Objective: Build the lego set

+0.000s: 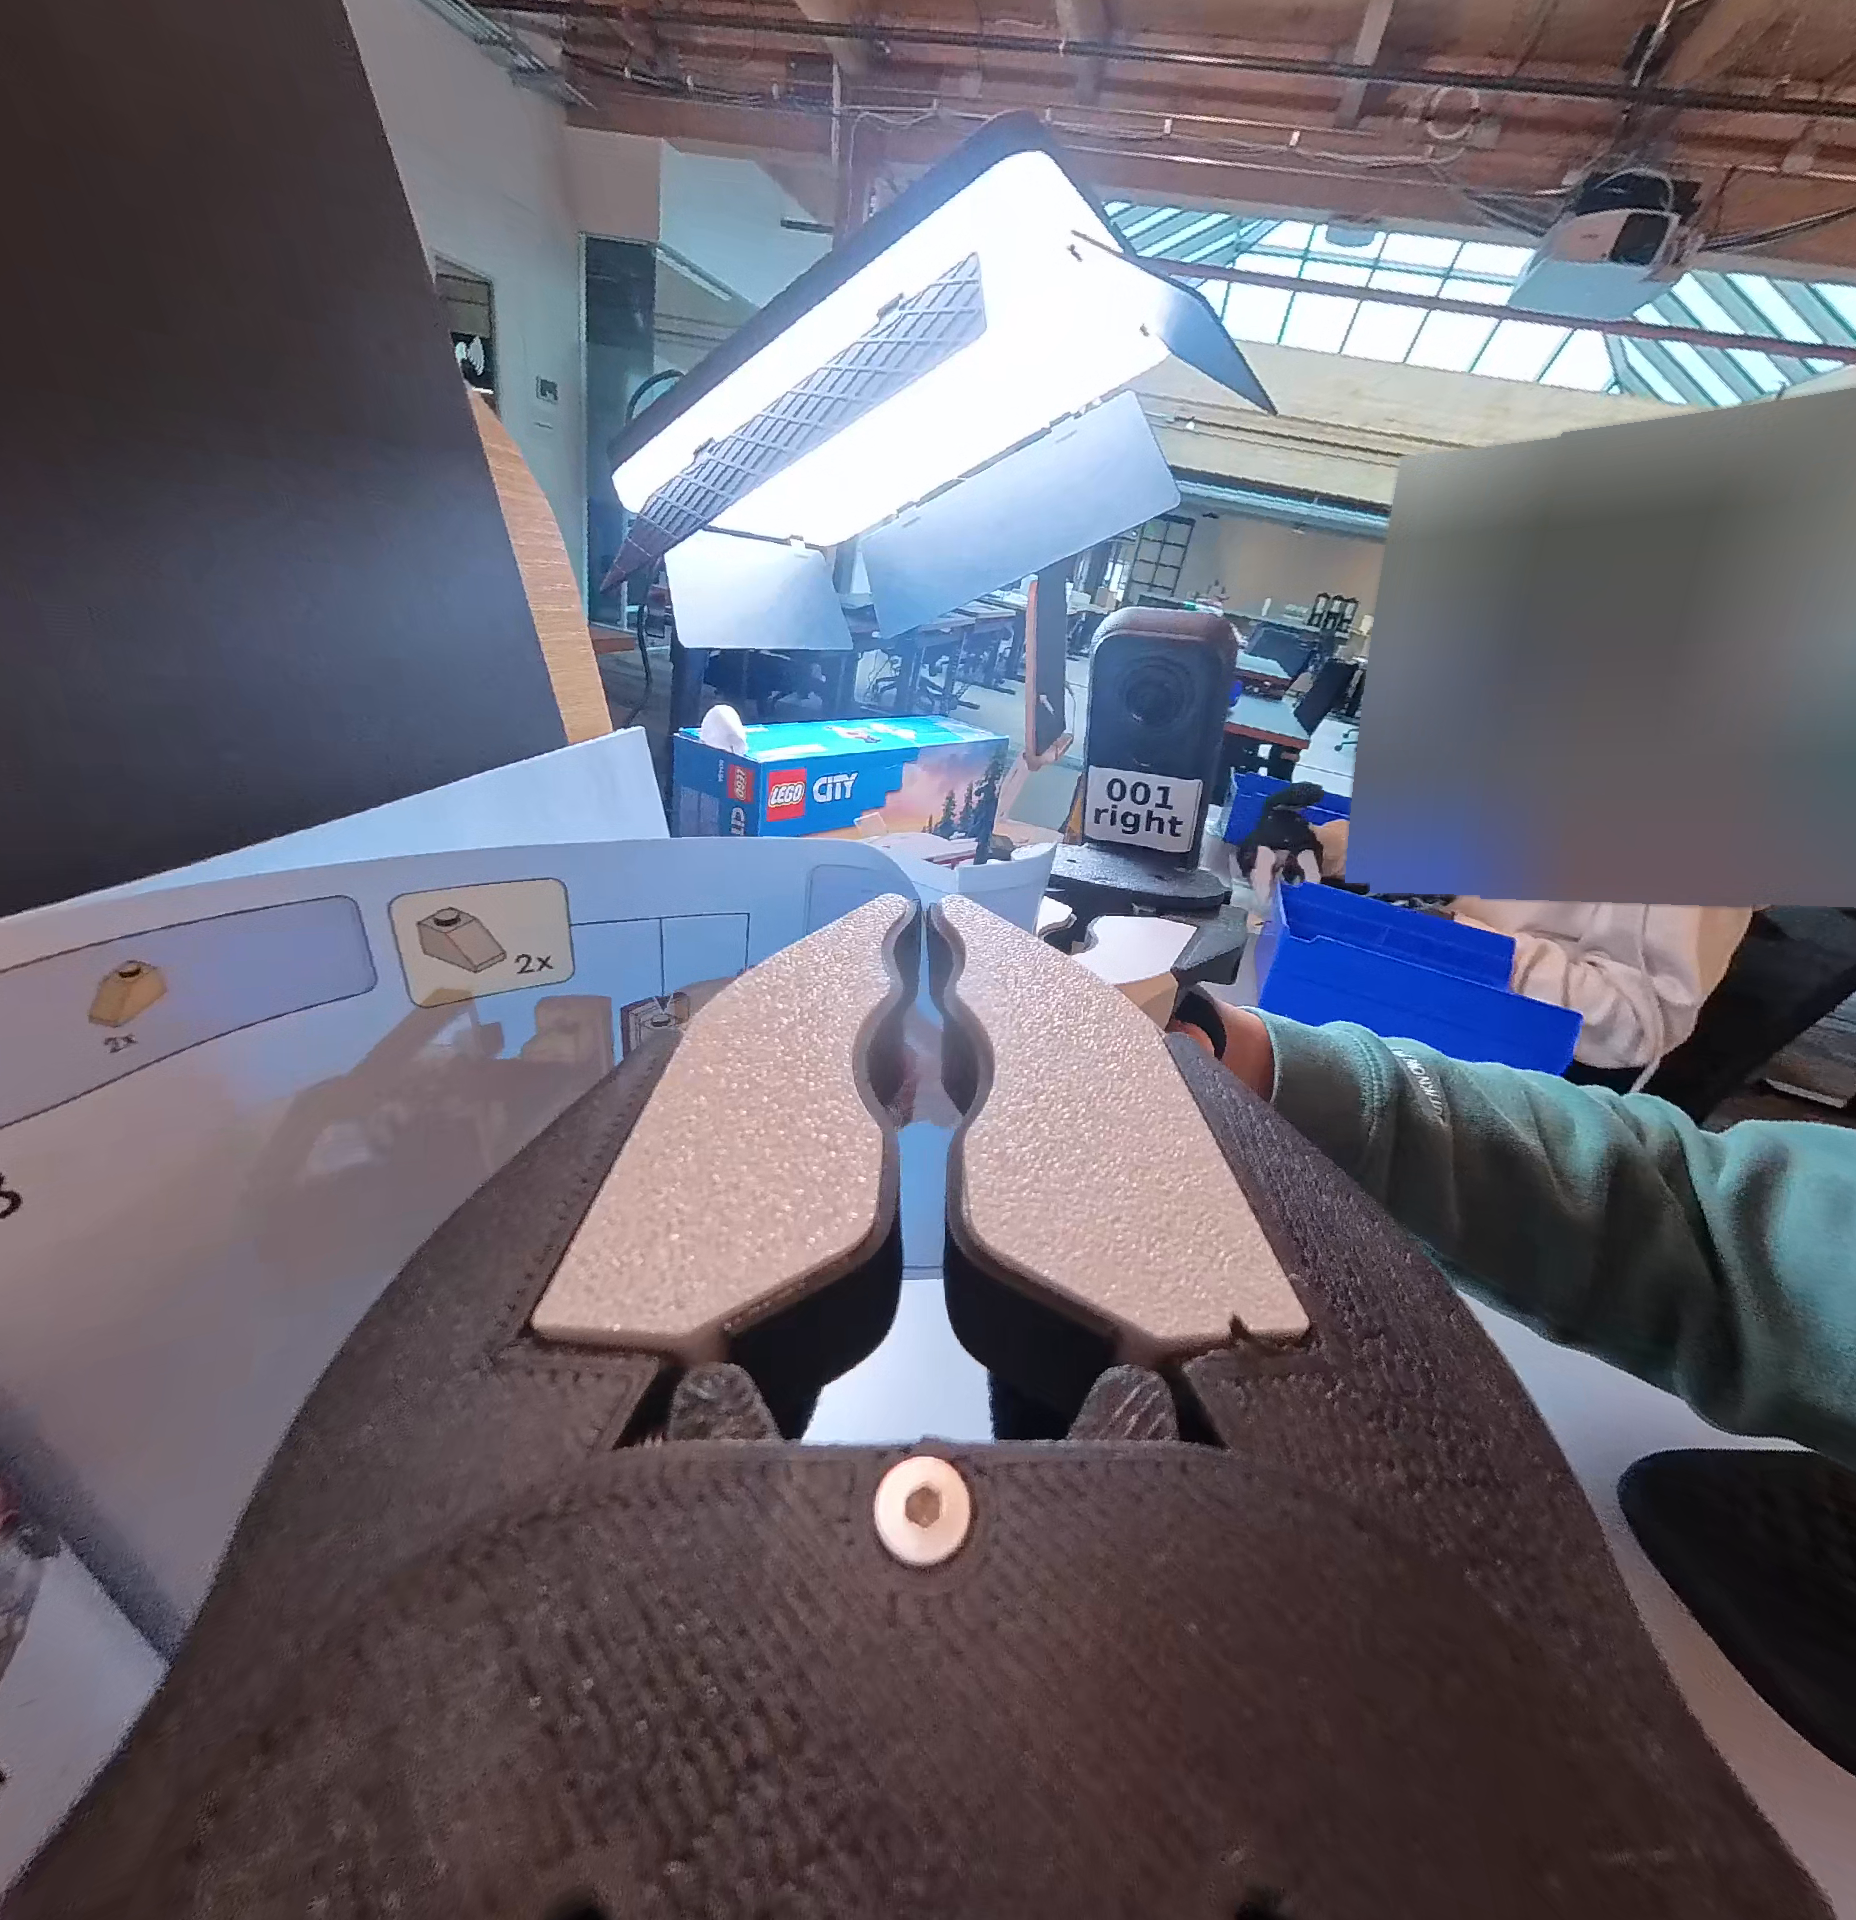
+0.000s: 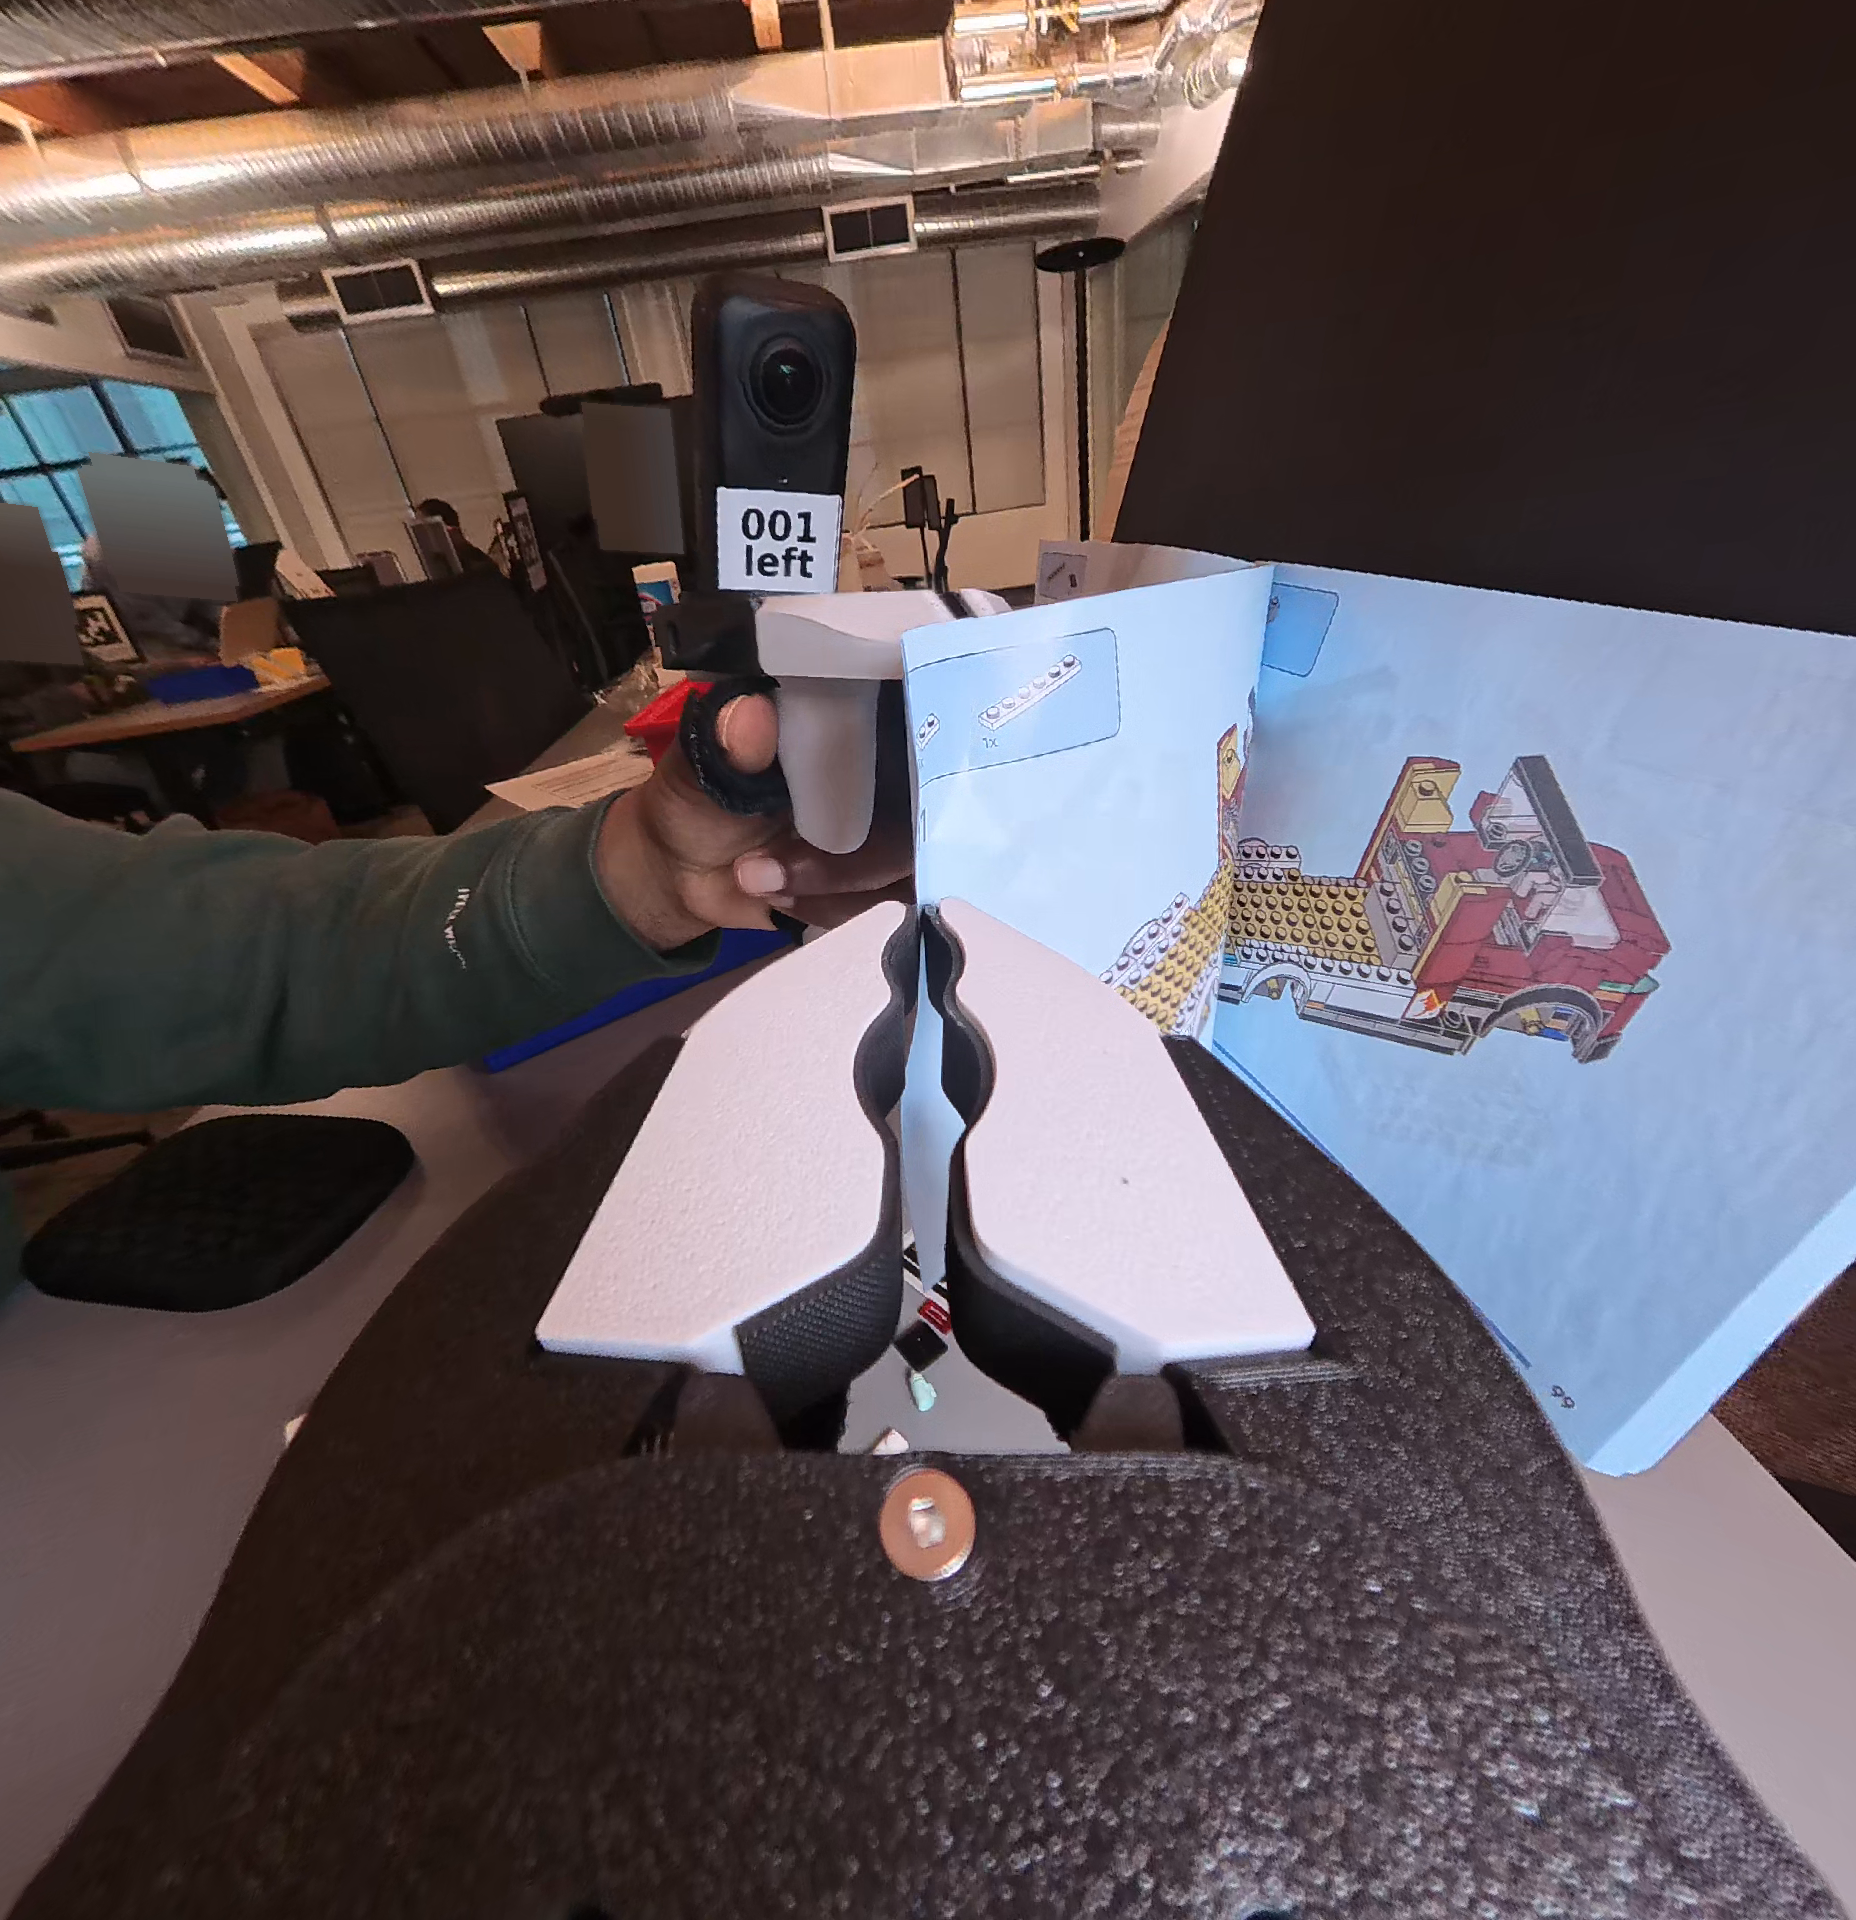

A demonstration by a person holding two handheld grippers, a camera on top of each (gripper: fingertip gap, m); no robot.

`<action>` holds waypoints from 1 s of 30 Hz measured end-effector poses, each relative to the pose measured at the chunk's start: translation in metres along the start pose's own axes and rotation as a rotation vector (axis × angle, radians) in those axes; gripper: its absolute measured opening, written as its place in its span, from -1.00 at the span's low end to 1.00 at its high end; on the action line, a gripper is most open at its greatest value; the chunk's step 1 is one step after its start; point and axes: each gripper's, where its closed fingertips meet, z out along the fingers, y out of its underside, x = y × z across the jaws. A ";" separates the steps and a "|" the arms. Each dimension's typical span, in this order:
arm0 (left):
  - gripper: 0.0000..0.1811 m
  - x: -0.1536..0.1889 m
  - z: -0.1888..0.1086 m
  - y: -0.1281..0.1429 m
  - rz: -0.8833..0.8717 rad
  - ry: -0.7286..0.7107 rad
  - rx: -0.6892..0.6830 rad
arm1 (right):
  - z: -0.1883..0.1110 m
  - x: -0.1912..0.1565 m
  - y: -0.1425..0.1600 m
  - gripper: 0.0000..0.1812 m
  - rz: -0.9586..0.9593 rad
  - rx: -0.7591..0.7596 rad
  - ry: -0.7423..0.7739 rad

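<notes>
Between the two grippers, the instruction booklet (image 2: pixel 1526 935) is standing open off the table; the right gripper (image 2: pixel 922 920) is pinching a page's edge, the left gripper (image 1: pixel 924 914) is pinching another. Page-turning is underway; next calls for releasing gently. Loose bricks (image 2: pixel 919 1351) are lying below.

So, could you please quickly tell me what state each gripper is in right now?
Left gripper: shut on a page of the instruction booklet.
Right gripper: shut on a page of the same booklet.
</notes>
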 end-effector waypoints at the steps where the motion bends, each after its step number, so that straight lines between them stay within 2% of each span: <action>1: -0.98 0.001 0.000 0.000 0.000 0.008 0.003 | -0.001 0.000 0.000 -1.00 0.004 0.004 -0.002; 13: -0.94 0.006 -0.001 0.002 0.022 0.042 0.001 | -0.003 0.003 0.000 -1.00 0.016 0.014 0.001; 25: -1.00 -0.001 -0.001 0.007 0.048 -0.025 -0.029 | 0.001 0.001 0.000 -1.00 0.015 0.010 0.000; 27: -0.87 0.003 -0.002 0.014 0.069 -0.033 -0.049 | 0.000 0.003 -0.005 -1.00 0.033 0.035 0.007; 30: -0.71 0.009 -0.001 0.040 0.156 -0.076 -0.145 | -0.001 0.008 -0.014 -1.00 0.082 0.078 0.027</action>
